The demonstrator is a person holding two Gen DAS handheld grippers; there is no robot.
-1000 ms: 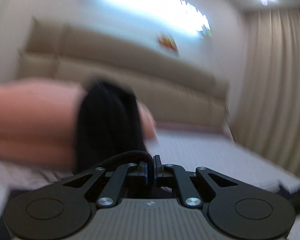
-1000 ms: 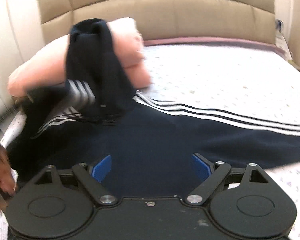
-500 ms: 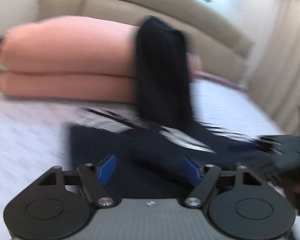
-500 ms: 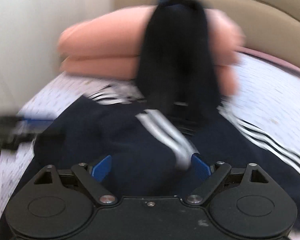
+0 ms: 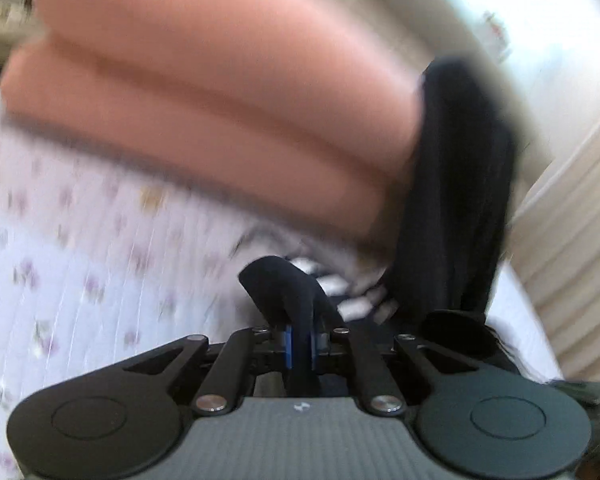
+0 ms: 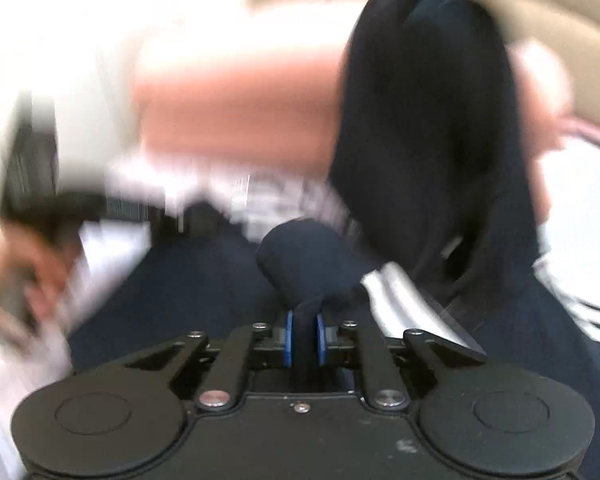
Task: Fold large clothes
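Observation:
A navy garment with white stripes (image 6: 400, 300) lies on the bed, and one part of it (image 5: 460, 200) is draped up against the pink bedding. In the left wrist view my left gripper (image 5: 301, 344) is shut on a raised fold of the navy fabric (image 5: 288, 284) between its blue pads. The jaws of my right gripper (image 6: 304, 338) are closing, and their pads pinch a bunched fold of the same garment (image 6: 308, 264). At the left of the right wrist view, a blurred hand (image 6: 24, 264) holds the other gripper low over the garment's edge.
Folded pink bedding (image 5: 220, 100) is stacked at the head of the bed, just beyond the garment. The white floral sheet (image 5: 80, 260) spreads to the left. A beige padded headboard (image 6: 540, 12) stands behind, and a curtain (image 5: 580, 240) hangs at the right.
Half a second ago both grippers stood open over the garment; now each pinches a fold of it. Both views have swung closer to the pink bedding, the left one the most.

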